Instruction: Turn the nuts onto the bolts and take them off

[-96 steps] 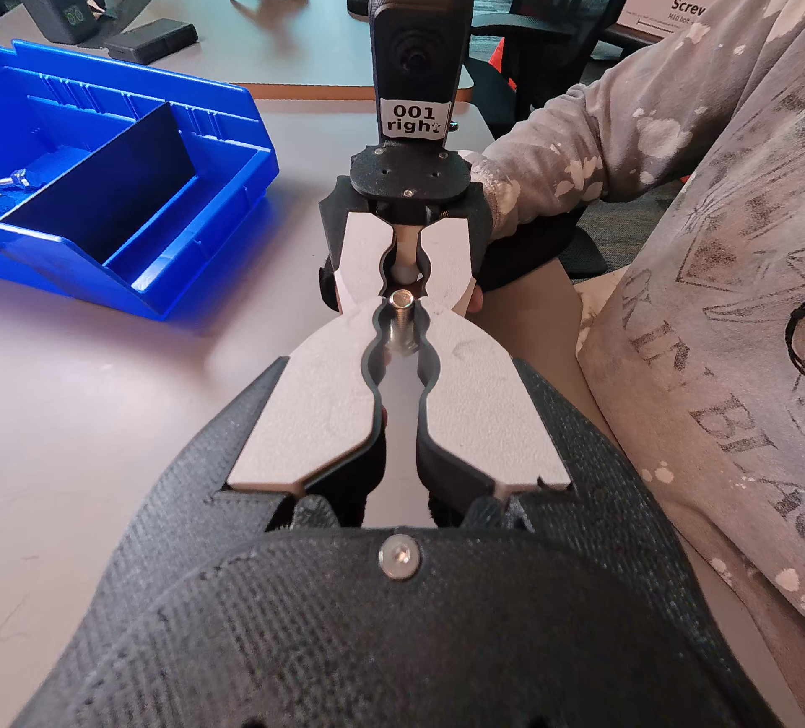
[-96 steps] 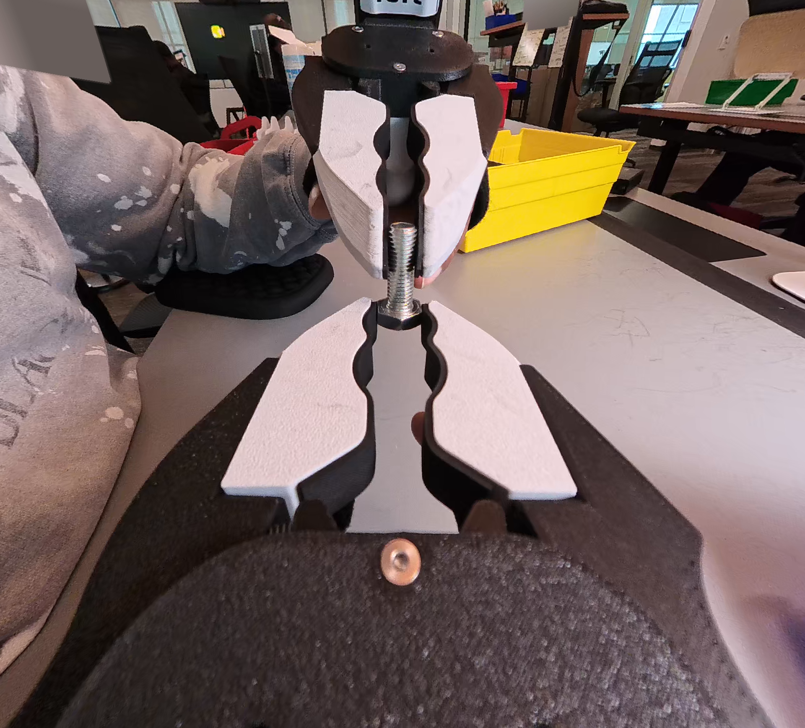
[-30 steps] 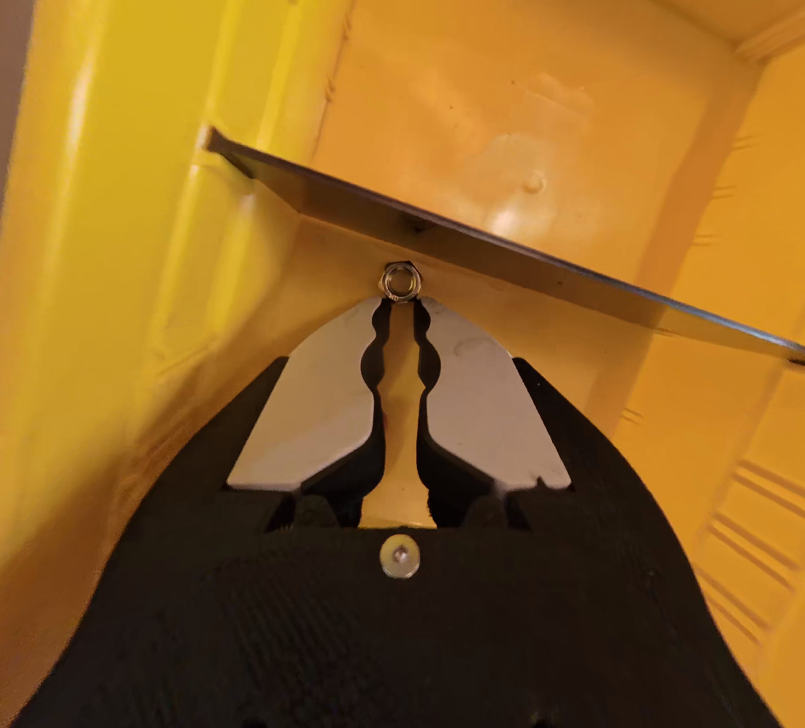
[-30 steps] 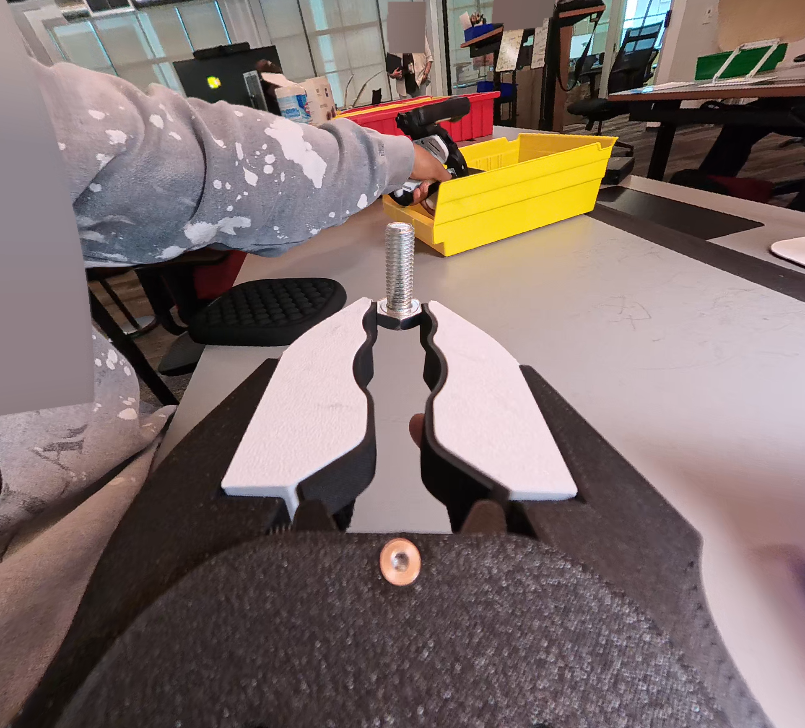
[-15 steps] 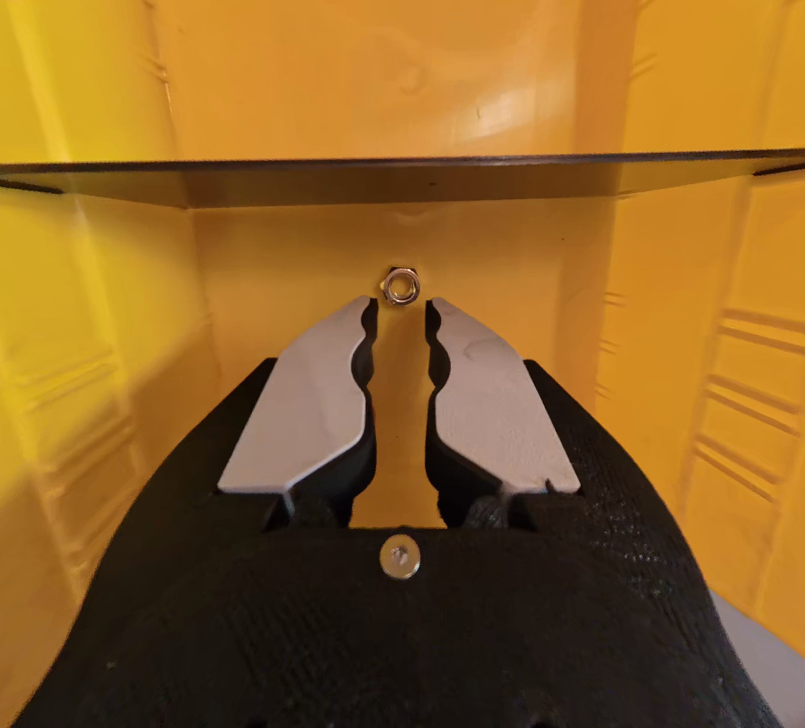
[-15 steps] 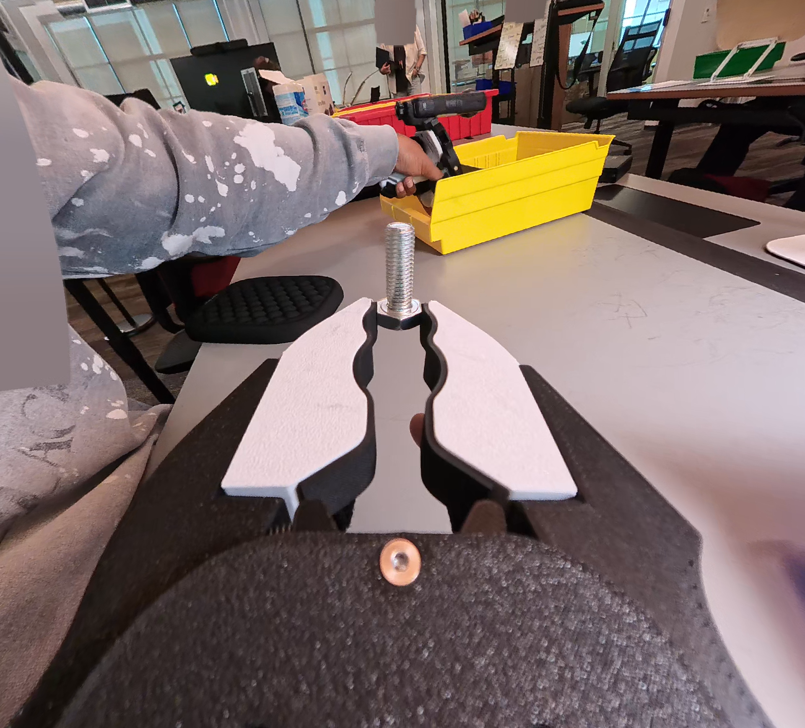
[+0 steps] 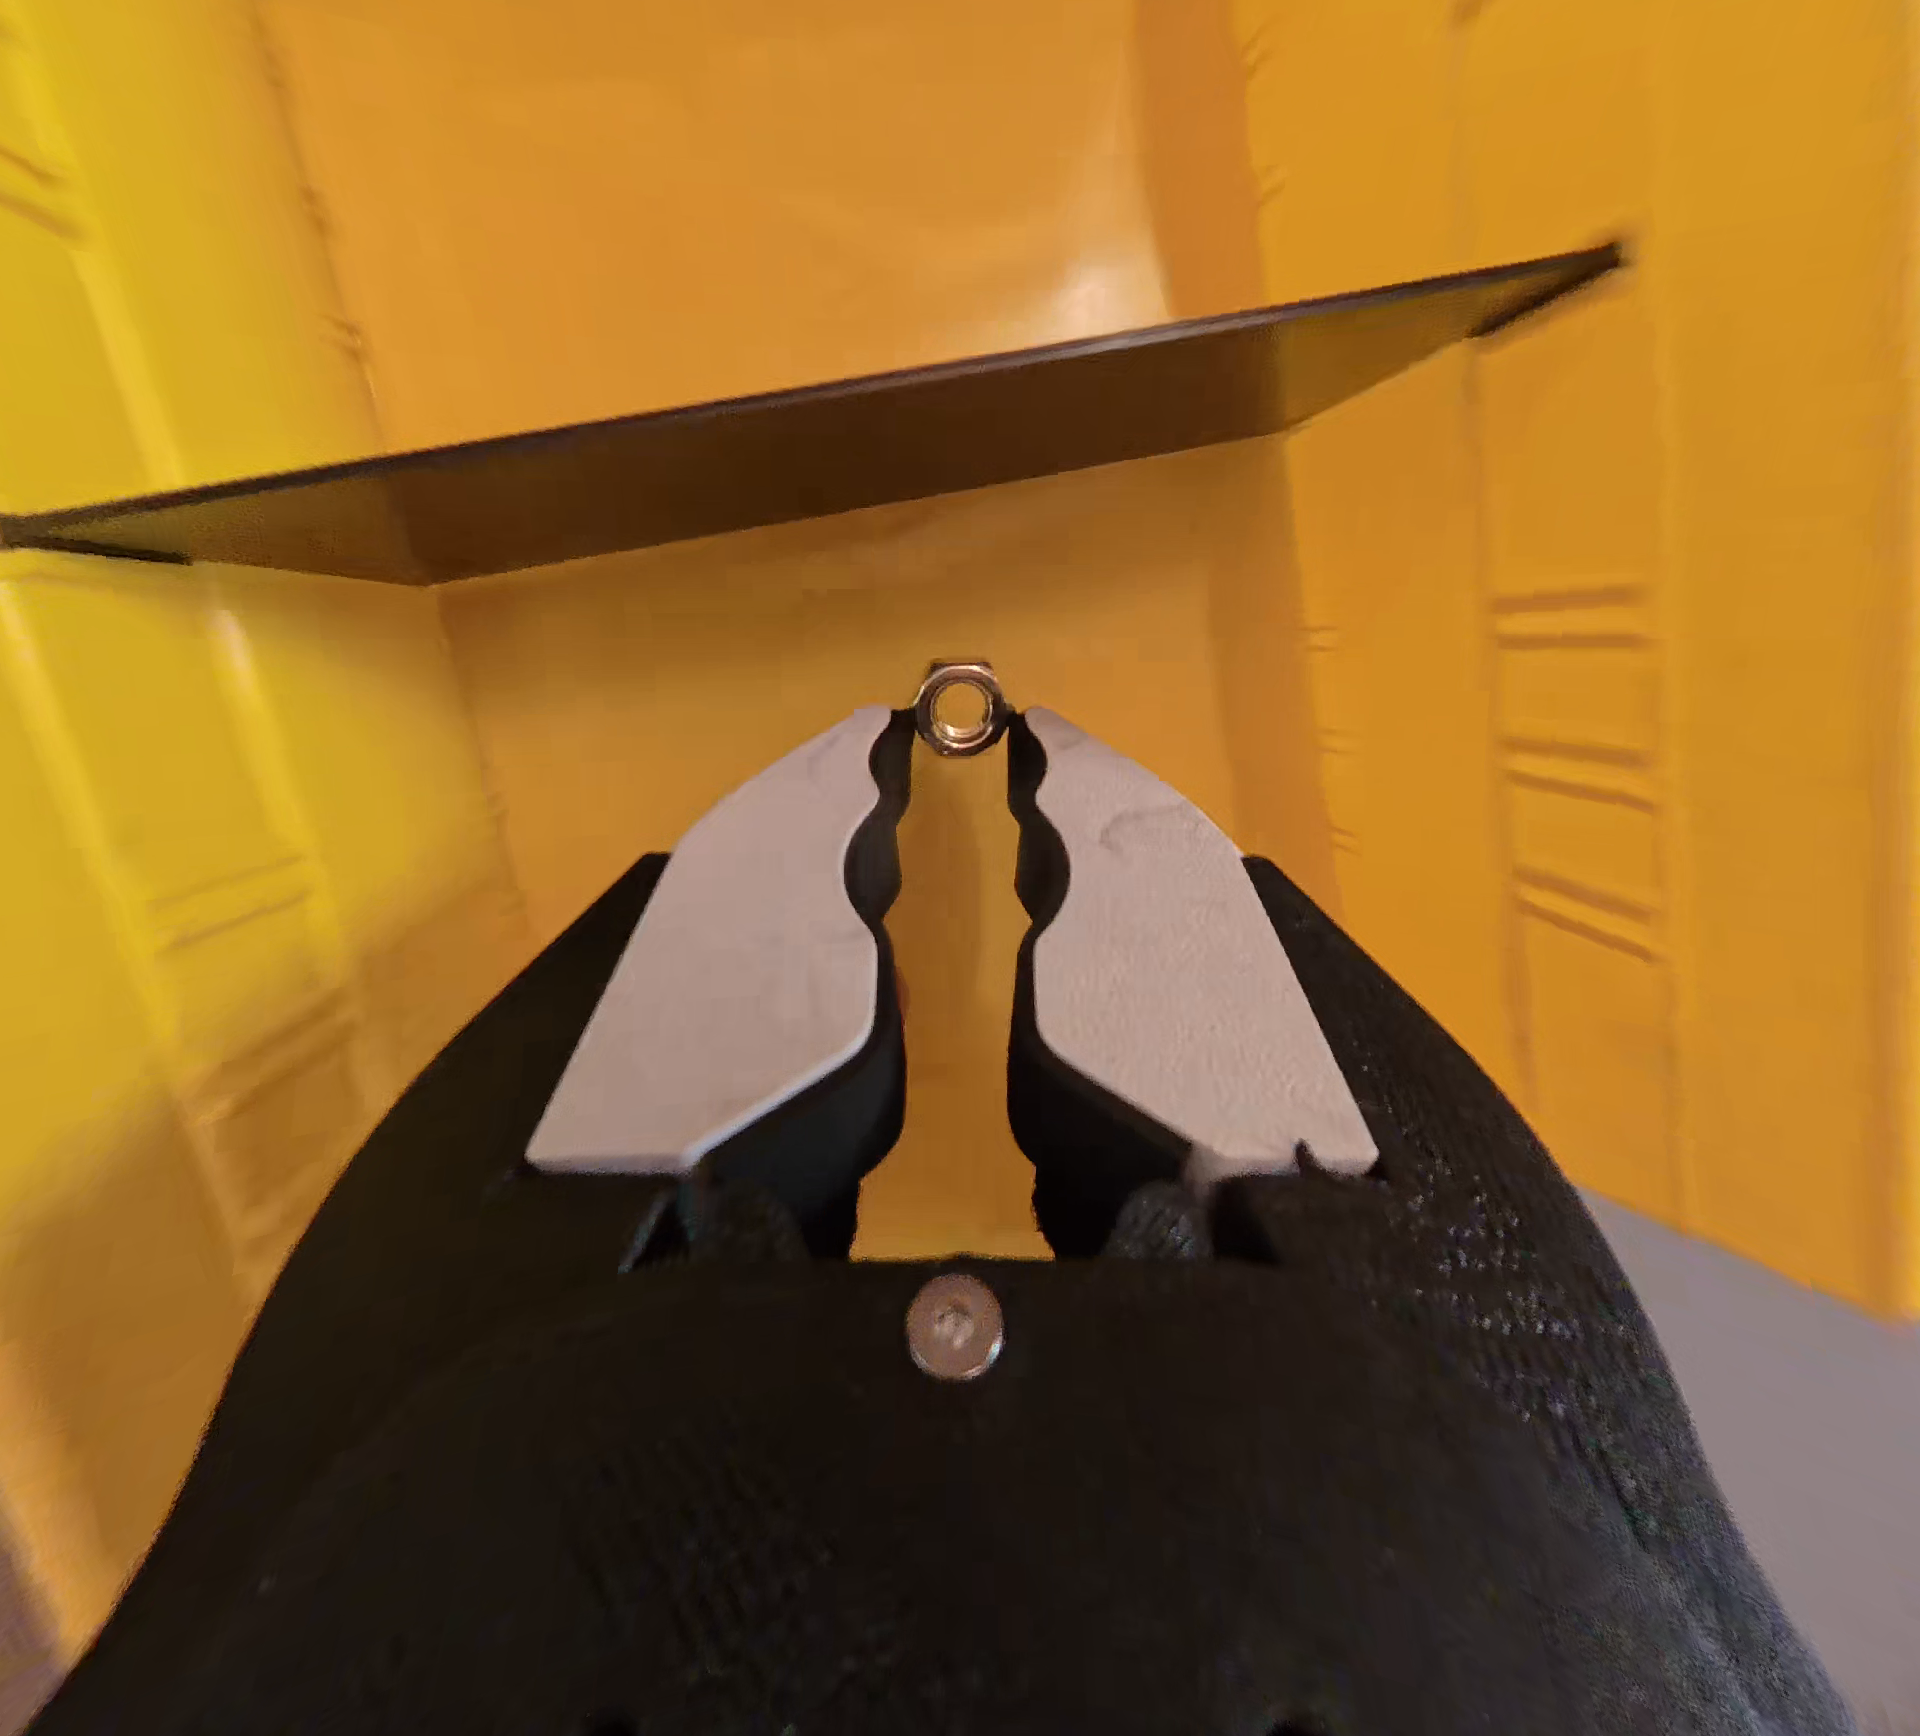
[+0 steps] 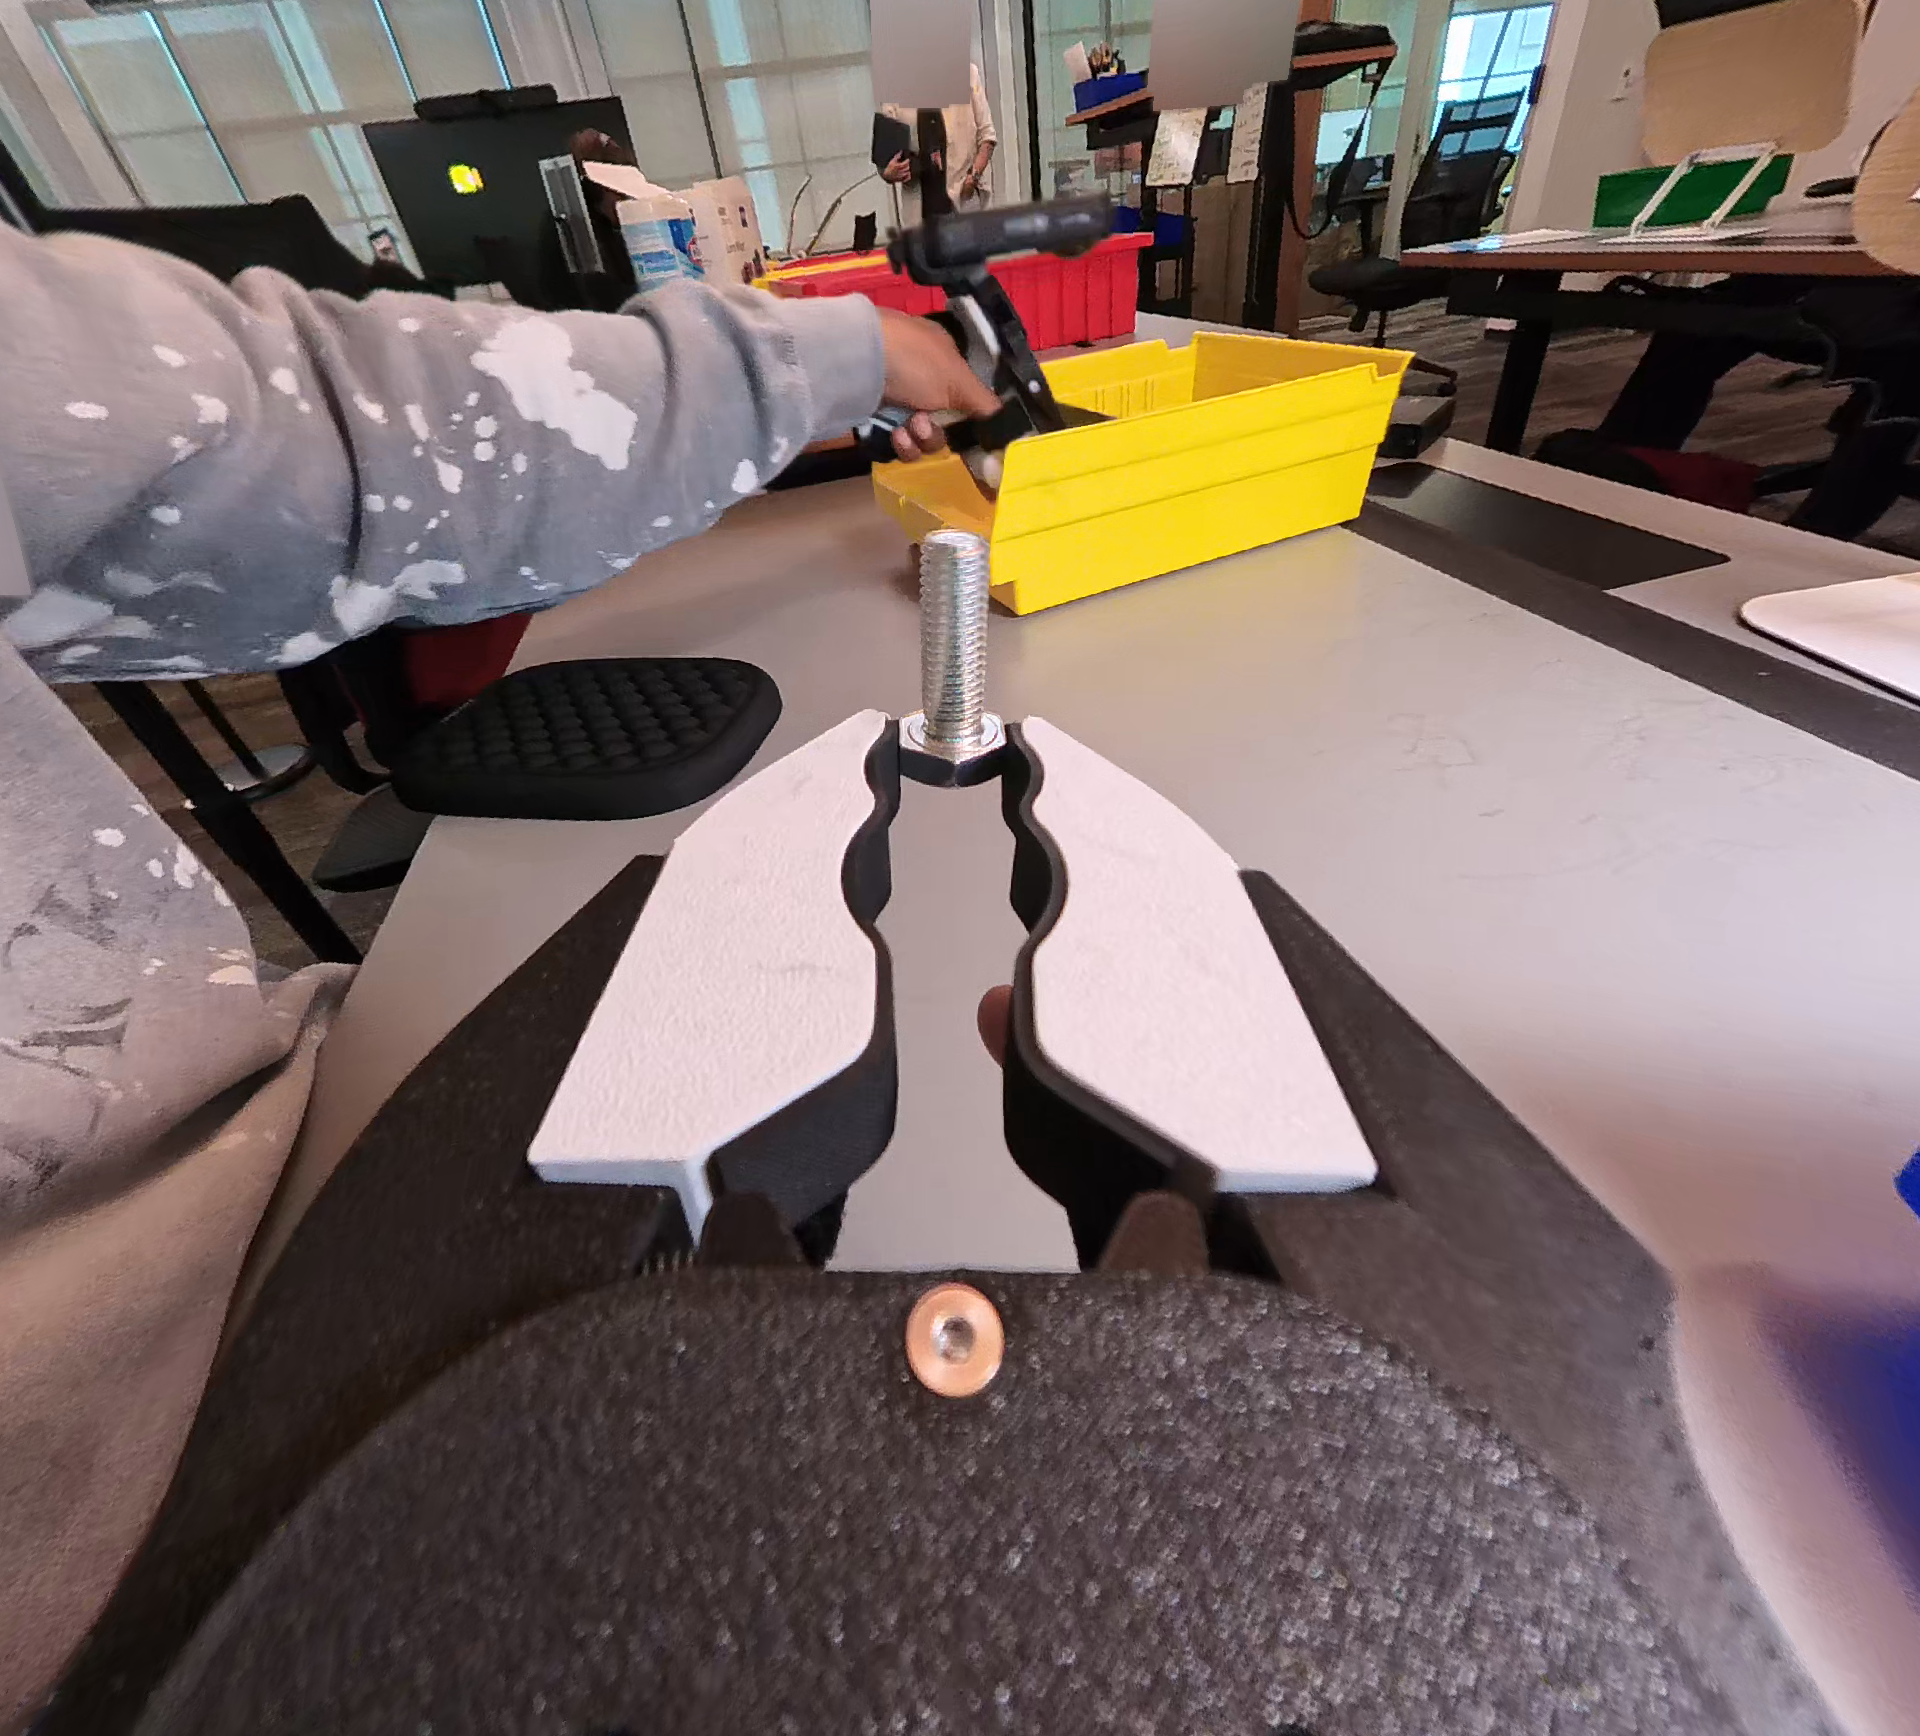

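Note:
In the left wrist view my left gripper (image 7: 956, 730) is shut on a small silver hex nut (image 7: 958, 712), which sits between the fingertips with its hole facing the camera. It hangs inside the yellow bin (image 7: 727, 128), in front of a black divider plate (image 7: 831, 460). In the right wrist view my right gripper (image 8: 951, 756) is shut on the head of a silver bolt (image 8: 954, 647) and holds it upright, threads up, above the grey table (image 8: 1351, 803). The left gripper (image 8: 997, 398) also shows there, at the near end of the yellow bin (image 8: 1174, 481), with its tips hidden.
A person's grey speckled sleeve (image 8: 416, 439) reaches across from the left to the bin. A red bin (image 8: 1049, 273) stands behind the yellow one. A black chair seat (image 8: 592, 730) sits beside the table's left edge. A white flat object (image 8: 1839, 626) lies at the far right. One gripper's finger ends stand about 45 cm off the other's.
My left gripper opened a little, moved forward around the nut and closed on it; the bin view has swung and backed off. The right gripper and bolt have stayed still.

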The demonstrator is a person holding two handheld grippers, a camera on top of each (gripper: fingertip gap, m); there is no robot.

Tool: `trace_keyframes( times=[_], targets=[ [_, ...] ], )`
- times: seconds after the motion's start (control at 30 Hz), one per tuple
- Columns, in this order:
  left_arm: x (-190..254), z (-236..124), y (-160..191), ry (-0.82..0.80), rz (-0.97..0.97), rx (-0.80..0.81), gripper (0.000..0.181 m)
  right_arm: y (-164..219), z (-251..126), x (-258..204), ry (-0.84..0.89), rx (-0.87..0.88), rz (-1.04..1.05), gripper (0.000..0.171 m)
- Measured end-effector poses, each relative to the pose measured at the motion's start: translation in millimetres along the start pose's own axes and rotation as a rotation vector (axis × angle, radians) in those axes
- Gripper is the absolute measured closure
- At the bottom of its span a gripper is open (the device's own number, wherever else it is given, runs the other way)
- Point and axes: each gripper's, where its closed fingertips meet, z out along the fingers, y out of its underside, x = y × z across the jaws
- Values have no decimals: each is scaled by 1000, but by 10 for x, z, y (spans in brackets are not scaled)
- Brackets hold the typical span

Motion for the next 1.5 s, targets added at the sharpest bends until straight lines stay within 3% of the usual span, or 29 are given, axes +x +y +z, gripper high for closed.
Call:
trace_keyframes(
  times=[0.03,0.17,0.3,0.53,0.73,1.03,1.5],
  targets=[
    [24,-109,-38,-8,24,44,163,0,-3,12,4,0,-2,153],
    [325,-670,-230,20,150,255,163,6,-5,31,13,3,-30,153],
    [1076,-1172,-276,180,353,415,163,1,6,63,42,30,-67,153],
    [2663,-1345,110,554,784,346,163,-153,224,227,139,90,-93,153],
    [3544,-1540,185,764,1005,352,163,-494,451,437,223,118,-176,153],
    [3791,-1366,575,793,1176,235,163,-16,528,431,208,77,-122,153],
    [3743,-1183,866,736,1276,73,163,222,633,367,204,-49,-194,153]
  ],
)
